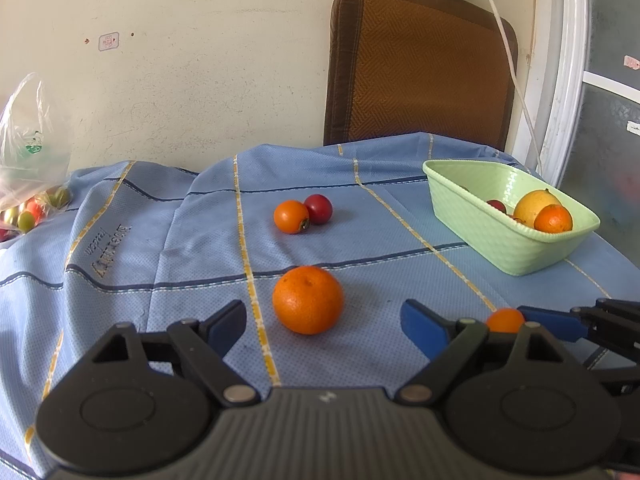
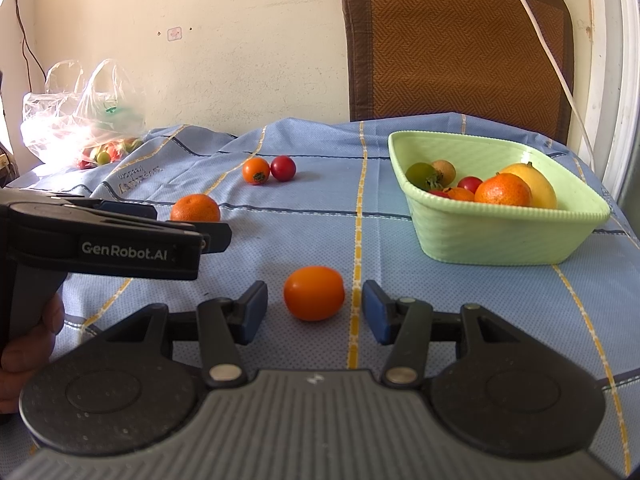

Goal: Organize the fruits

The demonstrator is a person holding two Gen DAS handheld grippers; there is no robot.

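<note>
Left wrist view: four fruits lie loose on the blue checked cloth (image 1: pixel 120 280), and one green basket (image 1: pixel 500 240) holds more. The left claw (image 1: pixel 324 320) stands wide apart, holding nothing; its figure crept up only slightly. A big dimpled orange (image 1: pixel 308 300) sits just ahead, between the blue pads without touching either. Farther ahead, a smooth orange persimmon (image 1: pixel 291 217) touches a glossy red fruit (image 1: pixel 319 209). In the right wrist view, the right claw (image 2: pixel 315 312) is partly open and empty, with a smooth, rounded small orange fruit (image 2: pixel 314 293) between its pads, apart from both. The basket, of woven-textured plastic, sits ahead to the right of both claws, holding at least seven fruits. One clear plastic bag (image 2: pixel 80 120) of small fruits lies far left.
</note>
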